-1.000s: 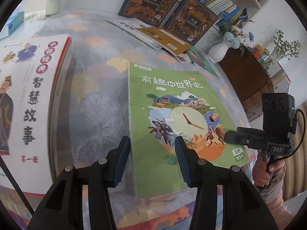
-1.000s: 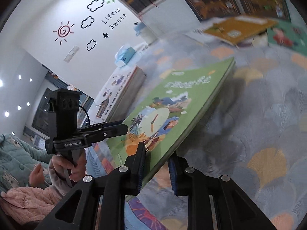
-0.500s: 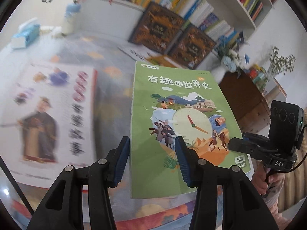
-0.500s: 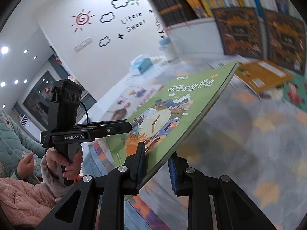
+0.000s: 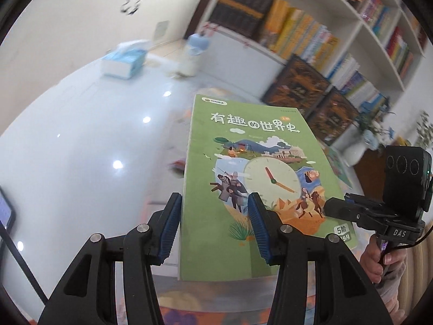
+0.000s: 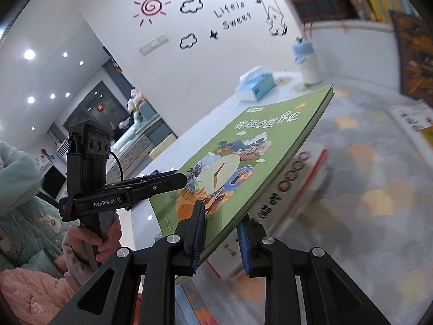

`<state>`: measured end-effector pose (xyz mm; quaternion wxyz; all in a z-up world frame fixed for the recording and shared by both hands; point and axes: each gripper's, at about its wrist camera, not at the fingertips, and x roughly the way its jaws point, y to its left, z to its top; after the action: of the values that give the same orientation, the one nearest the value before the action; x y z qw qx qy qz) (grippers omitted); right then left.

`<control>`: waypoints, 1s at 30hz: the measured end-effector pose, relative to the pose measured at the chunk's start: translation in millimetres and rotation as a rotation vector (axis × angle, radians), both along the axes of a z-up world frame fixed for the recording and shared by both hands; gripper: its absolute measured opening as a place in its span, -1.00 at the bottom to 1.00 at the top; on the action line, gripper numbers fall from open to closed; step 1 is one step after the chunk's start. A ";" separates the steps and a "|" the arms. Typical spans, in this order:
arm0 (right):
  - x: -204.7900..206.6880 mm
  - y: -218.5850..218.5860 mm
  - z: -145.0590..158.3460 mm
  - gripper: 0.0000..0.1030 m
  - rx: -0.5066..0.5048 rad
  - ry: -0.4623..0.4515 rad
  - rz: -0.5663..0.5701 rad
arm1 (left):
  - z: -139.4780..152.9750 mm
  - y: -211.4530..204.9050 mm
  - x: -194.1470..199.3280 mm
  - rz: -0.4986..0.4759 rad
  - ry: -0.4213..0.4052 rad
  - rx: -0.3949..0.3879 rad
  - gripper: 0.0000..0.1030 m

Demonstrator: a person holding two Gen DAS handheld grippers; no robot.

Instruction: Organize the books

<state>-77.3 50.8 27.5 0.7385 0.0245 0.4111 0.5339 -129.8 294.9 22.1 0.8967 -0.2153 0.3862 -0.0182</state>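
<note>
A: Step? Green book [image 6: 243, 162] lifted clear of the bench [image 6: 379, 176], clenched in right tool [image 6: 220, 239]; left tool [image 5: 213, 228] straddling its spine edge, grip uncertain.
B: Next? Likely carried toward the stack [image 6: 303, 178] at four o'clock, kept level.

The wall [image 6: 189, 62] is white, with a red sun drawing [image 6: 151, 6] at 11 o'clock and black clouds beside it. Small round ceiling lights [image 6: 29, 54] shine at 9 o'clock. A tall white bookshelf [image 5: 360, 27] fills 2 o'clock. The floor [image 5: 81, 140] is shiny and pale. A blue tissue box [image 6: 255, 85] sits near the wall.
</note>
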 end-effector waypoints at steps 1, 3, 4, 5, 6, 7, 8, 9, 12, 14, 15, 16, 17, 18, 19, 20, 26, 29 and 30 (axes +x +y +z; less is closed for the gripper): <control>3.6 6.7 -5.0 -0.58 -0.004 0.015 0.007 | -5.1 4.0 -0.4 0.008 0.012 -0.002 -0.11; 10.0 17.9 -15.9 -0.58 -0.017 0.052 0.019 | -13.8 9.2 -0.9 0.015 0.032 -0.004 -0.11; 12.7 21.3 -21.2 -0.57 -0.024 0.070 0.019 | -17.3 10.2 -1.4 0.014 0.037 -0.004 -0.11; 14.6 24.1 -26.2 -0.57 -0.033 0.081 0.014 | -20.7 11.2 -0.9 0.011 0.043 -0.010 -0.11; 15.9 25.6 -29.5 -0.55 -0.047 0.083 0.000 | -24.0 10.8 0.7 0.002 0.048 -0.024 -0.11; 17.9 26.6 -33.8 -0.52 -0.073 0.093 -0.024 | -25.6 10.5 1.6 -0.007 0.049 -0.034 -0.11; 20.5 27.4 -38.7 -0.52 -0.091 0.115 -0.048 | -27.3 9.4 2.8 -0.014 0.050 -0.035 -0.11; 22.5 27.5 -43.6 -0.51 -0.088 0.142 -0.058 | -28.2 8.2 4.3 -0.012 0.049 -0.023 -0.10; 23.0 30.3 -54.2 -0.48 -0.106 0.171 -0.072 | -26.3 8.3 4.5 -0.003 0.030 -0.006 -0.06; 22.6 33.3 -56.9 -0.45 -0.108 0.158 -0.075 | -23.0 7.8 3.5 -0.008 0.016 -0.010 -0.05; 23.1 33.8 -56.9 -0.45 -0.107 0.157 -0.075 | -20.9 7.4 3.3 -0.003 0.015 0.000 -0.05; 23.0 36.5 -56.3 -0.42 -0.115 0.155 -0.076 | -19.1 7.3 3.0 0.014 0.016 0.020 -0.05; 22.4 36.8 -57.0 -0.38 -0.121 0.153 -0.074 | -16.9 6.3 2.3 0.031 0.017 0.044 -0.05; 20.7 39.1 -56.9 -0.30 -0.129 0.148 -0.060 | -15.3 5.7 1.4 0.044 0.018 0.063 -0.05; 18.0 39.7 -56.6 -0.27 -0.141 0.137 -0.045 | -14.7 5.5 0.8 0.054 0.022 0.071 -0.05; 16.1 40.3 -55.0 -0.25 -0.155 0.127 -0.039 | -14.0 4.8 0.6 0.061 0.025 0.077 -0.04; 9.5 28.9 -51.5 -0.22 -0.247 0.116 -0.040 | -6.8 -10.9 2.9 0.087 0.027 0.144 -0.02; 9.6 -1.6 -48.5 -0.18 -0.210 0.127 -0.057 | 0.8 -29.4 11.2 0.053 0.016 0.165 0.01; 13.1 -17.6 -46.8 -0.13 -0.192 0.135 -0.079 | 2.1 -35.3 14.4 0.039 0.013 0.173 0.03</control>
<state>-64.2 33.2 -19.3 0.7287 0.0056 0.5077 0.4596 -115.4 259.6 24.2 0.9096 -0.1448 0.3879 0.0342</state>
